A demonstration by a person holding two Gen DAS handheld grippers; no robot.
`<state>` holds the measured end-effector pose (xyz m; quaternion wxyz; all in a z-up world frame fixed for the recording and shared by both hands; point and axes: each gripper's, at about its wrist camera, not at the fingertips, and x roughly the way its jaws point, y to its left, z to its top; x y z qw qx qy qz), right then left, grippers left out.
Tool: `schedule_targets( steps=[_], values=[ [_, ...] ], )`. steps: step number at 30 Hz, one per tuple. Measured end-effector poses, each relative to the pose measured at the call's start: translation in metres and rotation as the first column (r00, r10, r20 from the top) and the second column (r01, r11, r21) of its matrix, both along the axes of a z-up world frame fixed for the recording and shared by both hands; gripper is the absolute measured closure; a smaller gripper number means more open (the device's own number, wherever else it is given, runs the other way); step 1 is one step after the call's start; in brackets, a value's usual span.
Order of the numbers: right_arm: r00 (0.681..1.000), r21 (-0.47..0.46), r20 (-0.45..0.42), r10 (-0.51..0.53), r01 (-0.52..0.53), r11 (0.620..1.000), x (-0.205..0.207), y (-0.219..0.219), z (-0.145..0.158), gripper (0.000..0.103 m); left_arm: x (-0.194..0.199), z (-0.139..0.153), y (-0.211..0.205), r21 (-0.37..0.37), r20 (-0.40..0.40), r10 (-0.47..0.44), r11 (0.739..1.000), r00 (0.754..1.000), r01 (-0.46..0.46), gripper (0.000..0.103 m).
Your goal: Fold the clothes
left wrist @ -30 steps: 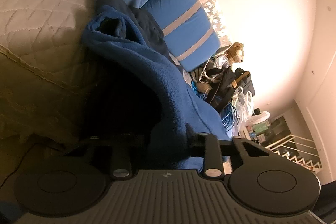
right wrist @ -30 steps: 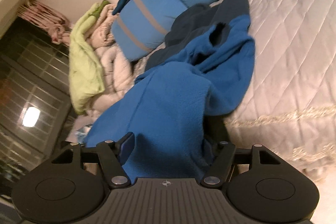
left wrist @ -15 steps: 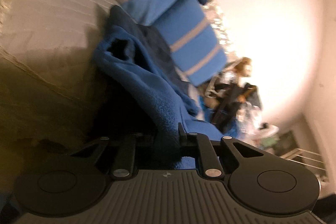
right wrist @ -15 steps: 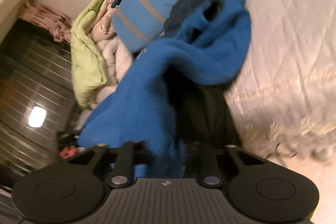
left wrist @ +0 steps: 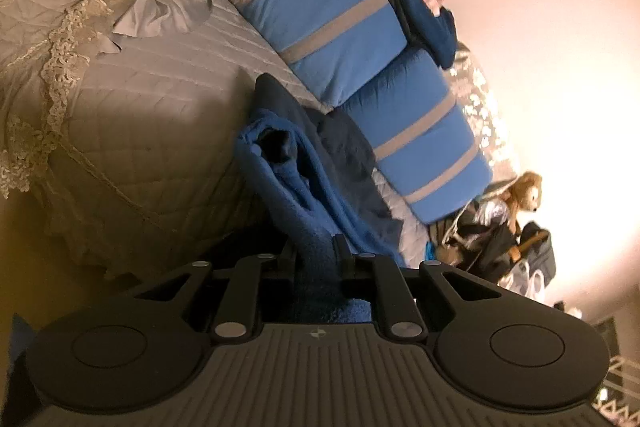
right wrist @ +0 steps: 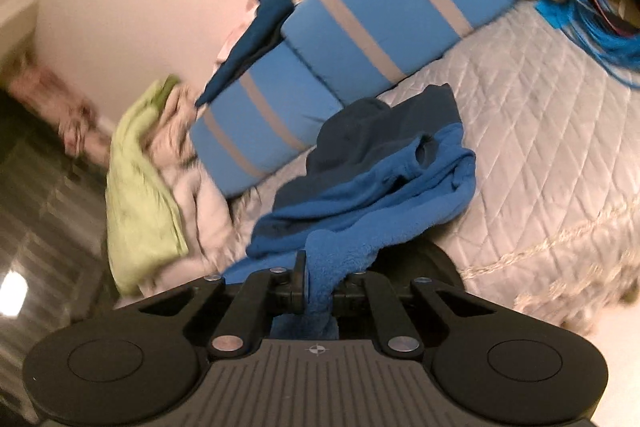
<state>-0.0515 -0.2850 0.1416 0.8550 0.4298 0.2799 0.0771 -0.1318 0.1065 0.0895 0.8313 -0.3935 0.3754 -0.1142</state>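
Note:
A blue fleece garment (left wrist: 288, 183) with a dark navy collar part lies bunched on the quilted bed (left wrist: 132, 115), trailing off the bed edge toward me. My left gripper (left wrist: 314, 251) is shut on one bunched end of the fleece. In the right wrist view the same fleece garment (right wrist: 380, 195) stretches from the bed (right wrist: 540, 155) down to my right gripper (right wrist: 320, 279), which is shut on another bunched end. Both held ends hang past the bed's lace-trimmed edge.
Two blue cushions with grey stripes (left wrist: 320, 7) (right wrist: 392, 15) line the wall side of the bed. A green and white bedding pile (right wrist: 144, 179) sits at one end. A teddy bear (left wrist: 524, 191), bags and blue cords (right wrist: 600, 27) crowd the other end.
Both grippers have closed onto the fleece, from open one second ago. They have pulled back from the bed, drawing the fleece's near ends off the edge into narrow bunches.

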Motion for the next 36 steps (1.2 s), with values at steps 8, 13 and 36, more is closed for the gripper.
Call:
schedule_targets(
  steps=[8,13,36],
  values=[
    [0.994,0.106,-0.084,-0.075,0.083,0.991,0.056,-0.016,0.004,0.093,0.044,0.001,0.000,-0.019,-0.012,0.010,1.000,1.000,-0.010,0.086],
    [0.993,0.086,-0.089,-0.074,0.082,0.993,0.084,-0.027,0.012,0.093,0.071,0.000,-0.001,-0.044,-0.014,0.006,0.999,1.000,-0.007,0.086],
    [0.984,0.034,-0.139,-0.115,0.121,0.992,0.266,-0.099,-0.025,0.093,0.259,-0.035,-0.020,-0.094,-0.019,0.022,0.995,1.000,-0.024,0.085]
  ],
)
